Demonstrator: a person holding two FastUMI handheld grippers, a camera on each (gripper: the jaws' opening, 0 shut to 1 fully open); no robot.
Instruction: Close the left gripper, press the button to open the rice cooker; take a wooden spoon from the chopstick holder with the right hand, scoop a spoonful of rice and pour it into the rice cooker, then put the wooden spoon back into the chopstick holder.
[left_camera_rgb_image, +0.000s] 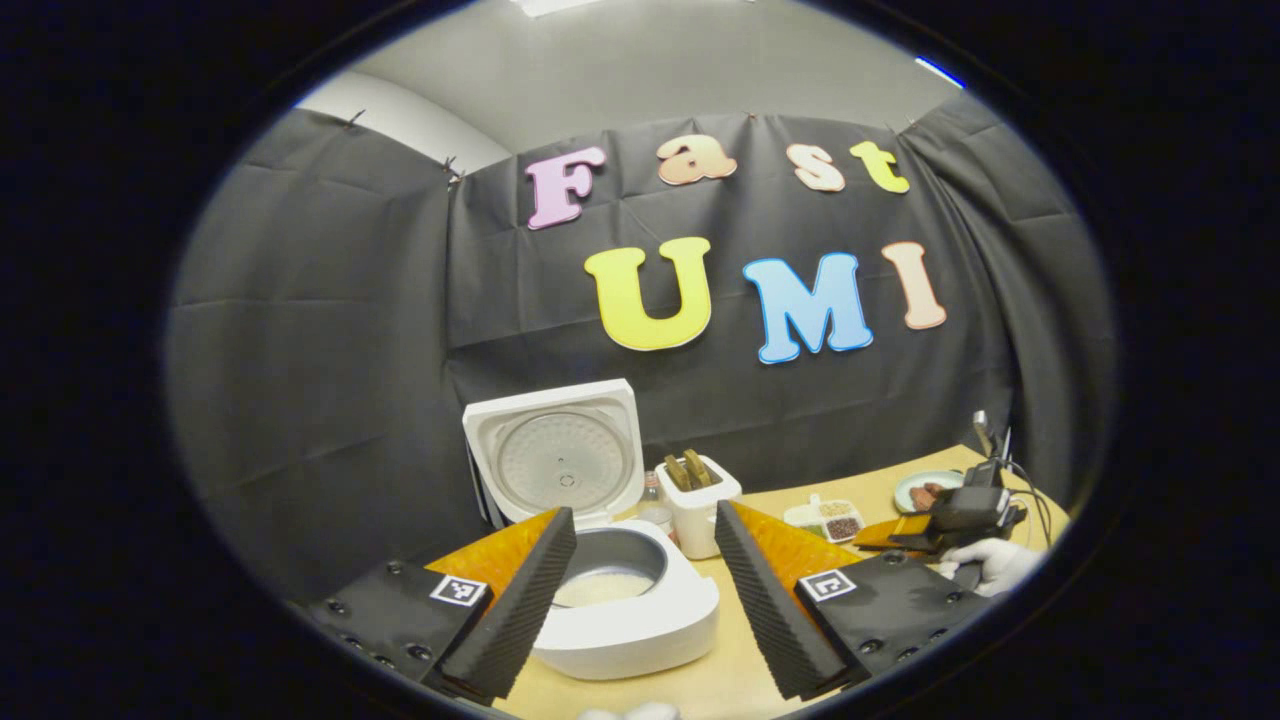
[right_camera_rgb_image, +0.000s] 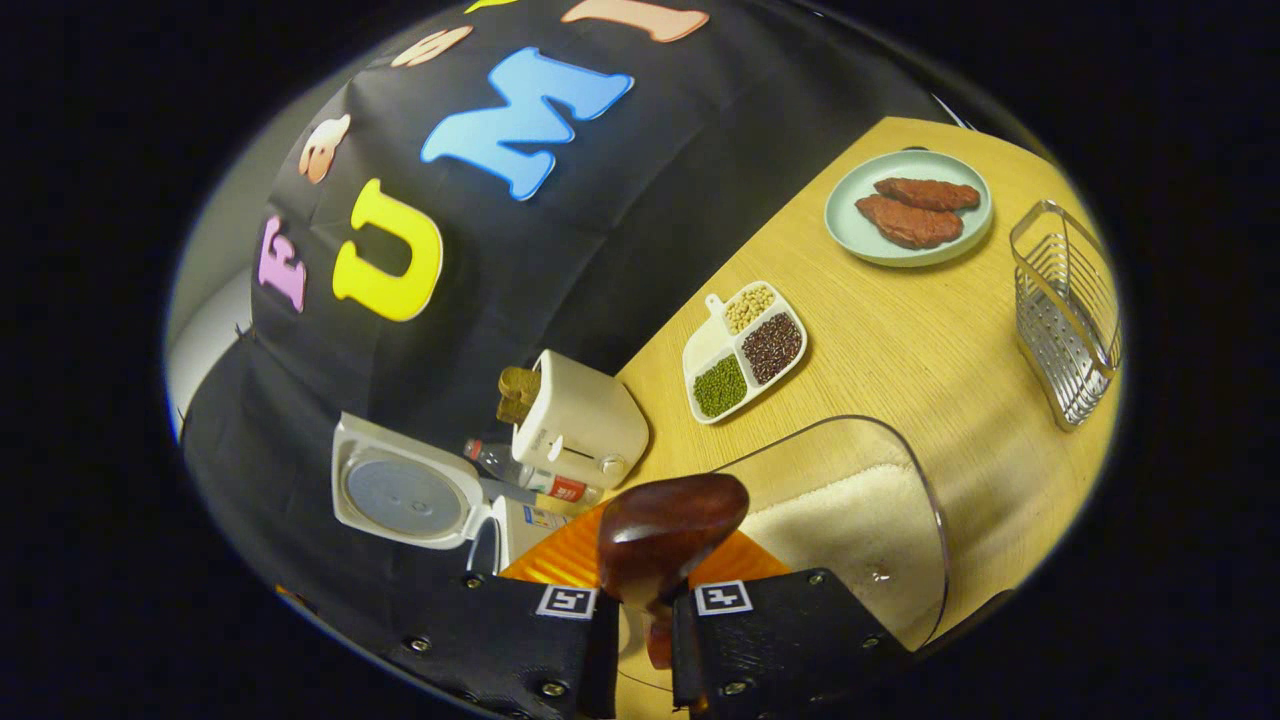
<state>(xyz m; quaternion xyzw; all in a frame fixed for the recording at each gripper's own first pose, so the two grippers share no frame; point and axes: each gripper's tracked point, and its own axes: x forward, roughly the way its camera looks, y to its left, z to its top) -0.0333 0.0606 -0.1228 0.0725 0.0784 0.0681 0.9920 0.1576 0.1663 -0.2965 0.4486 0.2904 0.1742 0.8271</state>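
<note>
Both claw fingers (right_camera_rgb_image: 610, 630) on wooden spoon (right_camera_rgb_image: 665, 535).

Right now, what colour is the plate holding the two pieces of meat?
Pale green plate, clearest in the right gripper view, far across the wooden table.

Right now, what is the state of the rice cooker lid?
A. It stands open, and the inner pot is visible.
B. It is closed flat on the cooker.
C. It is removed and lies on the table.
A: in the left gripper view the lid stands upright behind the rice cooker, and the inner pot shows with rice at its bottom.
</note>
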